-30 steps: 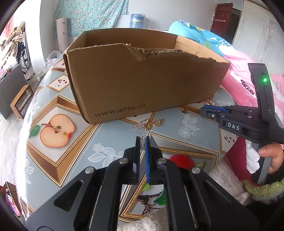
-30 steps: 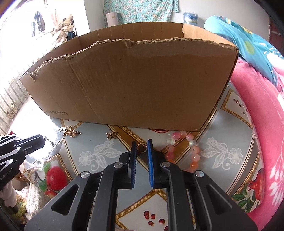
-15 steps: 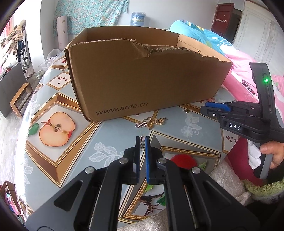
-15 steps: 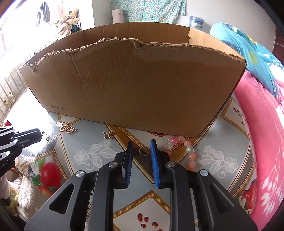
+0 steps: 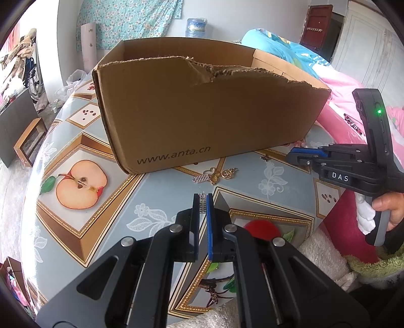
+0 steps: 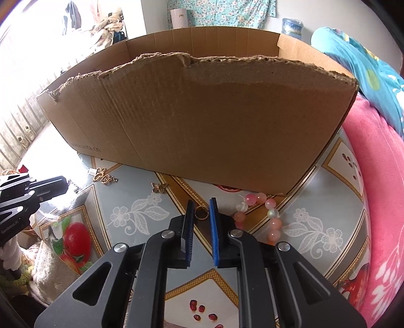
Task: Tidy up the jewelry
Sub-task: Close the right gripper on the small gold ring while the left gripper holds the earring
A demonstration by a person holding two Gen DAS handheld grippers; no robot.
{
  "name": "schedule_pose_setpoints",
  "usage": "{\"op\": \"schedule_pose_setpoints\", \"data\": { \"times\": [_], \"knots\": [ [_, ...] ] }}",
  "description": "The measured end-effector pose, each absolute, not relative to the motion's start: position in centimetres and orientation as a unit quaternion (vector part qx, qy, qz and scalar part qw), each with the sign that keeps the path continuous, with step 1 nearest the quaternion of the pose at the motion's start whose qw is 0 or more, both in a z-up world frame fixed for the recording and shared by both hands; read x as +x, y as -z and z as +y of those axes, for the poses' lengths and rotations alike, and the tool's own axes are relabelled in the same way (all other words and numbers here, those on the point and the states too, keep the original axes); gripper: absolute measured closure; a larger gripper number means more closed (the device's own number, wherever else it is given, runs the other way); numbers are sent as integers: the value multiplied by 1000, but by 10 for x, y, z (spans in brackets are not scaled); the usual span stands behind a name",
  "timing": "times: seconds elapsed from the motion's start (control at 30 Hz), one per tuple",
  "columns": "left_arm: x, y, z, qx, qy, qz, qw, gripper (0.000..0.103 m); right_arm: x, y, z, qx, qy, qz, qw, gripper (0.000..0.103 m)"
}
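The right gripper is now standing wider around the gold ring on the table, near the cardboard box. The left gripper is still pinching a silver chain, its 2 fingers narrow.

At the far side of the room the wall is white, and a floral cloth in blue-green hangs on it, at the upper middle of the left wrist view. Under it, a white roll stands upright, and a blue water bottle is to the right of it. In the upper right corner there is a dark red door beside white panelled cupboards. At the left edge, a heap of clothes lies over dark furniture. Strong daylight comes from the left of the right wrist view, where a pale radiator stands. A bed with pink blanket and turquoise bedding fills the right side.
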State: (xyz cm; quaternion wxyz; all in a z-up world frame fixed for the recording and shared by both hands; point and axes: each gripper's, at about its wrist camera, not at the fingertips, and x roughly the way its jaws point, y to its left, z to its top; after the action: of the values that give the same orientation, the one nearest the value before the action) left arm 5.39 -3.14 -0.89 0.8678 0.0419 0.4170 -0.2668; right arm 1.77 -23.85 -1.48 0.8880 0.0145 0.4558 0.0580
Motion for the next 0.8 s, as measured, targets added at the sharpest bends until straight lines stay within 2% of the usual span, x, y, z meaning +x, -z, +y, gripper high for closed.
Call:
{"op": "schedule_pose_setpoints", "data": {
  "times": [0.17, 0.2, 0.53, 0.8],
  "knots": [
    [52, 6, -31, 45, 266, 414, 870, 99, 13, 15, -240, 25, -63, 453, 889, 93],
    [51, 6, -31, 45, 266, 412, 870, 99, 11, 13, -240, 28, -64, 451, 890, 99],
    [41, -6, -30, 50, 267, 397, 877, 99, -6, 1, -232, 33, -91, 440, 893, 99],
    [39, -6, -33, 51, 268, 397, 876, 99, -14, 4, -213, -14, -102, 448, 888, 90]
  ]
}}
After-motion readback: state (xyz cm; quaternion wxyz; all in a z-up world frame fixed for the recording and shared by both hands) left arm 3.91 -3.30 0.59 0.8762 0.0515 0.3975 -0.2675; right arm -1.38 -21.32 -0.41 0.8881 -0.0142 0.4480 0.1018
